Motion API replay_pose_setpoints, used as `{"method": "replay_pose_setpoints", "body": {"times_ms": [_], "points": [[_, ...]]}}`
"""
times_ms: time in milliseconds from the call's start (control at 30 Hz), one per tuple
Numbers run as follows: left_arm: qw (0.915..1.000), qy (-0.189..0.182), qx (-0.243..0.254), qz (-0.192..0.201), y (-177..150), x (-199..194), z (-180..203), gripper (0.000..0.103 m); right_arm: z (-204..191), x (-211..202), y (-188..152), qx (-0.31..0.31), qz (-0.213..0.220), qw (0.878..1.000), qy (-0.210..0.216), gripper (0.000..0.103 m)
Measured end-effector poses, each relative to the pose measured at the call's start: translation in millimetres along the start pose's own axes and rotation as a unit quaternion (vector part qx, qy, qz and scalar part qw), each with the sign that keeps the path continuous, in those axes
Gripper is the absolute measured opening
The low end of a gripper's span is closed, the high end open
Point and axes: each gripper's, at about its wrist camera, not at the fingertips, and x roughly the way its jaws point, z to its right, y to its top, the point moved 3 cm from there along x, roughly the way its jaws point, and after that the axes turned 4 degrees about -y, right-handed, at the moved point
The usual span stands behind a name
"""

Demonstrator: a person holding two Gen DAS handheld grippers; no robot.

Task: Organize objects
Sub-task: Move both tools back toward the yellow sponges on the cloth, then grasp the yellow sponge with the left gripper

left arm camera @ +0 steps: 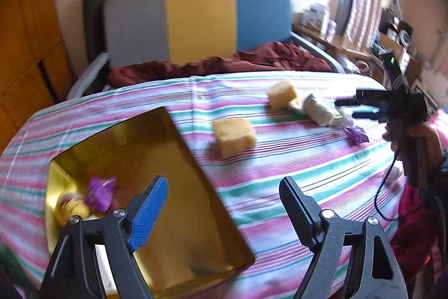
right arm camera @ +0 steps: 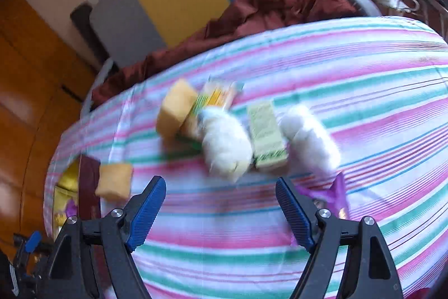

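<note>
My left tool (left arm camera: 224, 205) hangs spread and empty over the gold box (left arm camera: 179, 187) on the striped bed (left arm camera: 308, 173); inside, to its left, lie a purple wrapper (left arm camera: 100, 192) and something yellow. My right tool (right arm camera: 221, 203) is spread and empty too; sponges (right arm camera: 175, 112) and packets lie ahead of it
</note>
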Motion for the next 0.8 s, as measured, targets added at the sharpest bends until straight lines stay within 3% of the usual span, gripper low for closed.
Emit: {"method": "replay_pose_setpoints", "body": {"times_ms": [200,400,600,733,800], "points": [[0.9984,-0.027,-0.013,-0.047,35,47,18,0.083,12,-10,6,0.043,0.017,0.999,0.023,0.082],[0.9954,0.016,0.008,-0.095,64,112,32,0.084,-1,-14,6,0.017,0.019,0.999,0.027,0.082],[0.9852,0.061,-0.033,-0.157,65,170,11,0.084,-5,-13,4,0.007,0.018,0.999,0.034,0.082],[0.9811,0.077,-0.053,-0.170,62,186,-1,0.079,1,-18,7,0.022,0.027,0.998,0.045,0.082],[0.9779,0.067,-0.068,-0.186,58,195,-2,0.077,6,-20,8,0.033,0.030,0.998,0.047,0.082]]}}
